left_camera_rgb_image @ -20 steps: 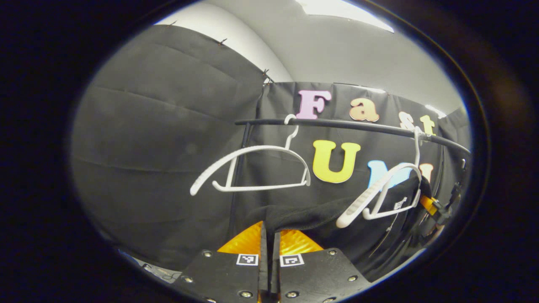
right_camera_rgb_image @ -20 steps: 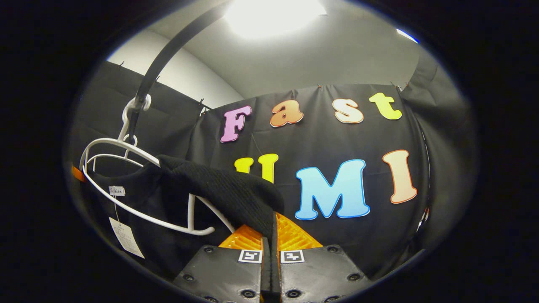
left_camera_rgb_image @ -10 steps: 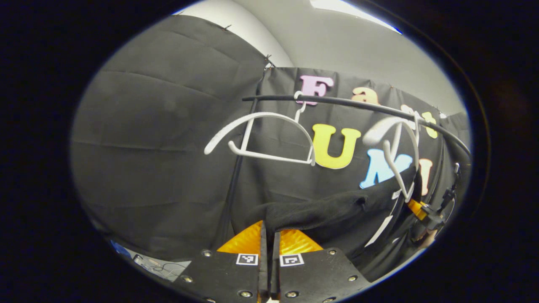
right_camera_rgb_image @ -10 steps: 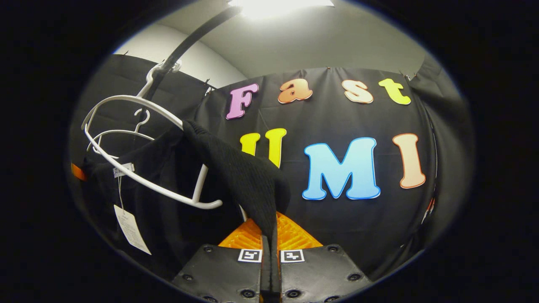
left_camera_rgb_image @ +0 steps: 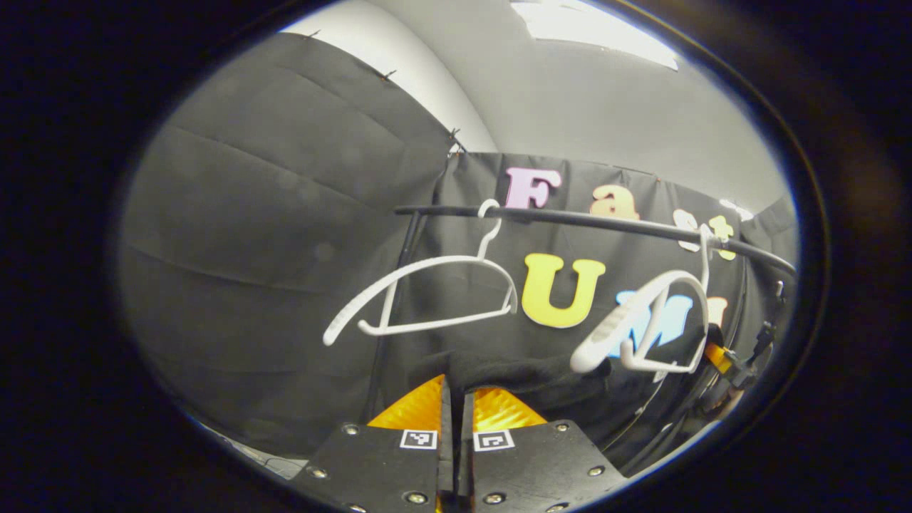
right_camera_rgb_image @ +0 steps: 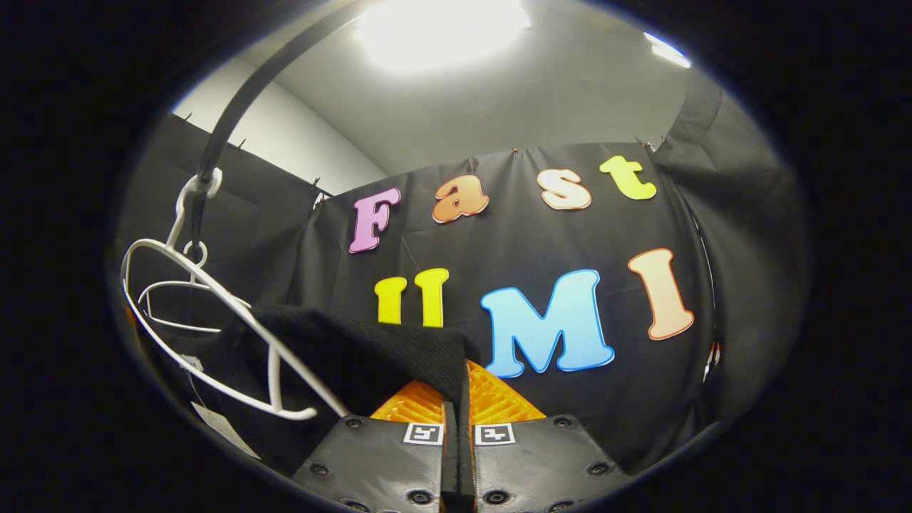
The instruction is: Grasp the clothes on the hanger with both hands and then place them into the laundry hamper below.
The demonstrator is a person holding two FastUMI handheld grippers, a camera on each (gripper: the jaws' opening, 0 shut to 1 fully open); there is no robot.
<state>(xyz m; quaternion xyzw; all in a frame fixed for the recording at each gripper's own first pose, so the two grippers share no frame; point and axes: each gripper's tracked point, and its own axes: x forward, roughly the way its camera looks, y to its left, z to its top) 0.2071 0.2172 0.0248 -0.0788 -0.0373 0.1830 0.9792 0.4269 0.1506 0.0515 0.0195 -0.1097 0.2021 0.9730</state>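
- At the bottom centre, the left gripper has its orange fingers pinched on the black garment.
- Mid-frame, a black rail carries two white hangers.
- The bare hanger hangs centre-left.
- The second hanger hangs tilted at right, the garment just below it.

Rail: runs across the upper part of the left gripper view, in front of the booth wall. Two hangers hooked on it: left hanger bare, right hanger nearer the right gripper. Garment: below the hangers, stretched between left gripper and right gripper. In the right gripper view, garment lies left of gripper, behind hanger.
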